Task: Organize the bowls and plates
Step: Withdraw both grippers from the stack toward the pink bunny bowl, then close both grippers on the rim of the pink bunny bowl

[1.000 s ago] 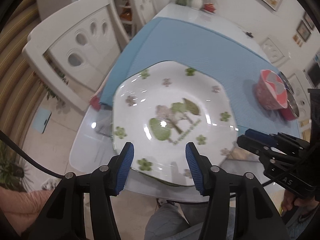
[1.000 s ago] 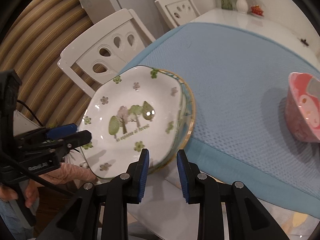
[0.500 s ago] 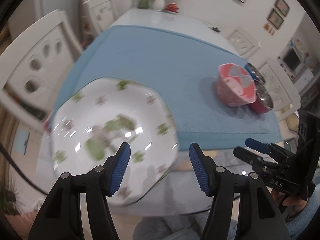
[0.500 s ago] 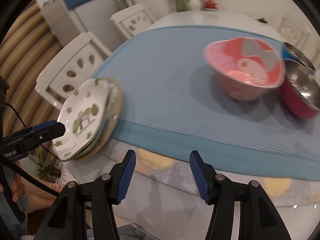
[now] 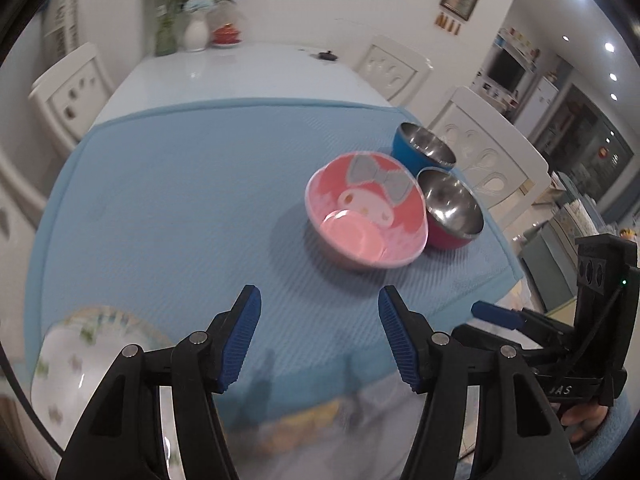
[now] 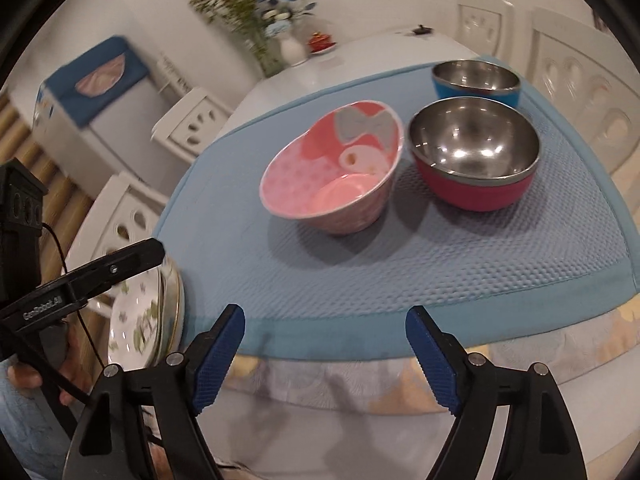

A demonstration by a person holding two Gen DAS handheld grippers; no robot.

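Both grippers now off plates (image 6: 144,320)

White table (image 5: 248,68) – blue mat (image 5: 180,200) (covering its near half) – vase (image 5: 196,34).

Both wrist views look steeply down from the near table (image 5: 240,64) edge toward the pink bowl (image 5: 366,216); the right view sits closer. Both share the bowl and blue mat (image 6: 440,256).

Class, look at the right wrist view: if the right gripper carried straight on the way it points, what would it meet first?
Probably the blue mat near the table's front edge. The right gripper, jaws open and empty, points down at it. The pink bowl lies further along; depth is uncertain.
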